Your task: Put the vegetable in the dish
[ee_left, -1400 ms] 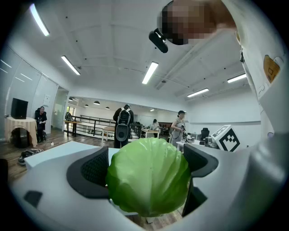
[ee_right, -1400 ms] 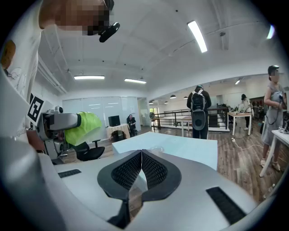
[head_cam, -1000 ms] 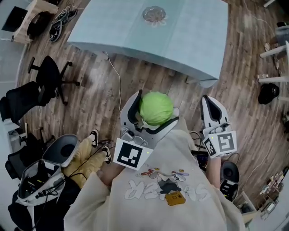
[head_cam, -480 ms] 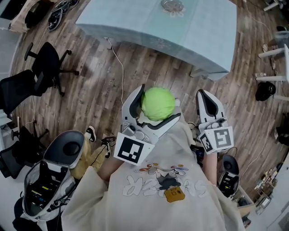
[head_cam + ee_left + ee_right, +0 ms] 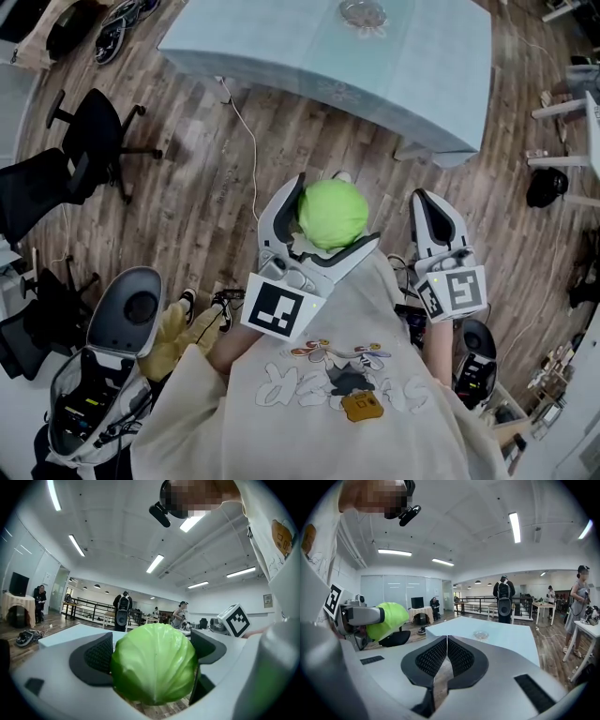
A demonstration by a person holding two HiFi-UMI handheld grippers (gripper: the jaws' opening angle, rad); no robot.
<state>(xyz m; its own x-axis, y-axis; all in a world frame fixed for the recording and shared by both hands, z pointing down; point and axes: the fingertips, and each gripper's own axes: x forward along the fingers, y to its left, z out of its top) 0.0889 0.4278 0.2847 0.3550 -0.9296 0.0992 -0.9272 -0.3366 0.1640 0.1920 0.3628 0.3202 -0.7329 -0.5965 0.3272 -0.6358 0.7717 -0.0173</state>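
A round green cabbage (image 5: pixel 333 213) (image 5: pixel 154 660) is clamped between the jaws of my left gripper (image 5: pixel 322 225), held over the wooden floor in front of the person's chest. The same cabbage (image 5: pixel 386 620) shows at the left of the right gripper view. My right gripper (image 5: pixel 428 208) (image 5: pixel 446 652) is beside it on the right, shut, with its pads pressed together and nothing between them. A small clear glass dish (image 5: pixel 362 13) (image 5: pixel 481 634) sits on the far side of a pale blue table (image 5: pixel 309 52), well ahead of both grippers.
Black office chairs (image 5: pixel 94 141) stand at the left, with an open case (image 5: pixel 98 394) on the floor at lower left. A white cable (image 5: pixel 239 117) trails from the table's near edge. People stand in the background of the gripper views, by railings and tables.
The view has shifted forward slightly, so the table and dish sit higher in the frame. The left gripper still holds the cabbage; the right gripper stays shut alongside.
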